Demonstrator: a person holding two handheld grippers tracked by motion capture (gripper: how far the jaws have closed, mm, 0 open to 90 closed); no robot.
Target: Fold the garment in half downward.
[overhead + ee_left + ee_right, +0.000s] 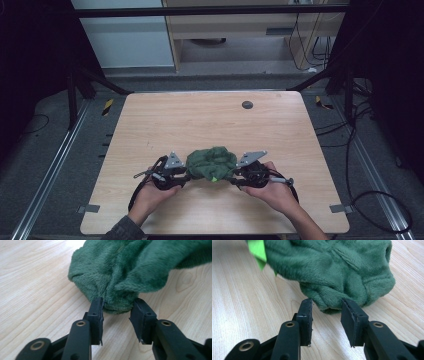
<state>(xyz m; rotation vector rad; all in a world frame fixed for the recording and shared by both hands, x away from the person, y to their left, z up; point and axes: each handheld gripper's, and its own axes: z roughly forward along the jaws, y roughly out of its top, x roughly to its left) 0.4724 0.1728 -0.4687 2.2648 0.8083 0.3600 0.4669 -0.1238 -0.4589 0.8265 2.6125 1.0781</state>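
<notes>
**Green cloth between two grippers**

High view: a bunched cloth (212, 163) lies at lower centre of the table (210, 120), flanked by the left gripper (186, 174) and right gripper (234, 177). Gripper views: each pair of jaws stands spread, a fold of cloth (plush, with a bright tag (258, 251) at upper left) between the tips; the pads touch it at most lightly, without pinching.

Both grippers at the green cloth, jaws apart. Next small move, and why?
Probably back both grippers off. The left gripper and right gripper each stand open around a fold of the cloth, pads barely touching; it lies bunched on the table, seemingly just released.
</notes>
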